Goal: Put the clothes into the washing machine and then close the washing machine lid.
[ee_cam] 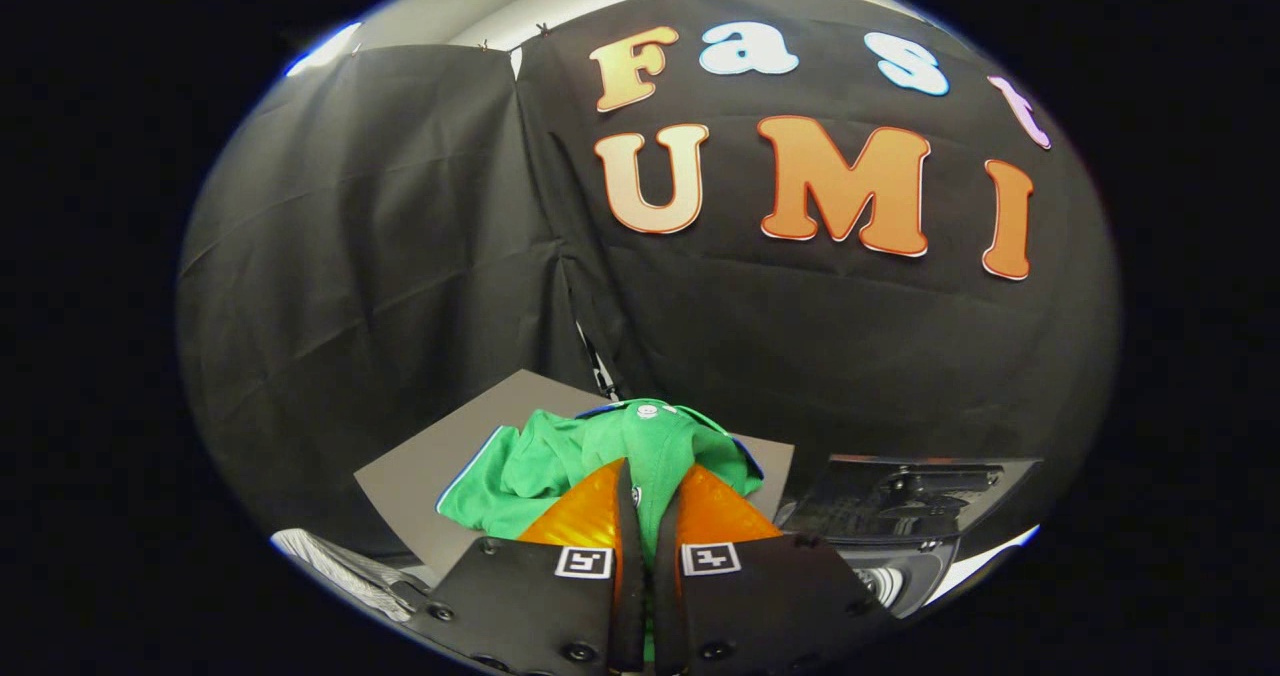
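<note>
A green shirt [560, 456] with a blue and white trim lies bunched on a grey board [440, 456] just ahead of my fingers. My gripper [650, 486] is shut on a fold of that shirt, and green cloth shows in the narrow gap between both fingers. The rest of the shirt spreads to the left and beyond the fingertips. To the right of the fingers stands the washing machine [900, 546], with its dark lid [920, 496] raised and part of a white body and round opening below it.
The black cloth wall hangs close behind the board and the machine. A white, ribbed object [340, 566] sits low to the left of the fingers. The grey board's bare part lies left of the shirt.
</note>
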`<state>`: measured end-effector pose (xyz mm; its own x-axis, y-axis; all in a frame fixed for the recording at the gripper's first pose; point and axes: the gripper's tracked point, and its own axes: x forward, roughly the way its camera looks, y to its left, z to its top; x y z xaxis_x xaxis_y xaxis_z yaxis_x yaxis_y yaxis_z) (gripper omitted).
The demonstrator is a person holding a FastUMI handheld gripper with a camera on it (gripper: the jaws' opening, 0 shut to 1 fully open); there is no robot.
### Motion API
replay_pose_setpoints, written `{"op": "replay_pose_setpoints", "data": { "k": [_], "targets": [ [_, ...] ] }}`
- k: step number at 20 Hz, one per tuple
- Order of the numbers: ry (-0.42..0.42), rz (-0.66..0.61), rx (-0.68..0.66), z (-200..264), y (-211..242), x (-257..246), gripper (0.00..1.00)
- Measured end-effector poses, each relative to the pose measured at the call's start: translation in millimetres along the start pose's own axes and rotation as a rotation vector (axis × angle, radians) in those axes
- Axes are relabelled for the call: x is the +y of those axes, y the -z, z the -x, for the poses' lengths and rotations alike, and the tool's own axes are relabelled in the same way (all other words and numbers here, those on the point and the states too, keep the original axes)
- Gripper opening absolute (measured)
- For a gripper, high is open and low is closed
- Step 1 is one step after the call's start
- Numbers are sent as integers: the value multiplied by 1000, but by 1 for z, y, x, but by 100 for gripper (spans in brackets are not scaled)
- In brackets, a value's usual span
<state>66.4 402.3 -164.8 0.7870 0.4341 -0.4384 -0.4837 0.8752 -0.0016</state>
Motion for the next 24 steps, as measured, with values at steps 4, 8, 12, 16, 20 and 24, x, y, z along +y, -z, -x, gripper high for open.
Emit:
{"op": "replay_pose_setpoints", "data": {
  "k": [4, 8, 12, 16, 20, 24],
  "targets": [
    [33, -41, -30, 22, -10, -32, 12],
    [95, -68, -63, 46, -14, -75, 12],
    [156, -85, -89, 68, -15, -119, 12],
    [224, -115, -95, 91, -6, -165, 12],
    [286, -145, -99, 110, 3, -204, 12],
    [333, -172, -112, 134, 11, -238, 12]
  ]
}}
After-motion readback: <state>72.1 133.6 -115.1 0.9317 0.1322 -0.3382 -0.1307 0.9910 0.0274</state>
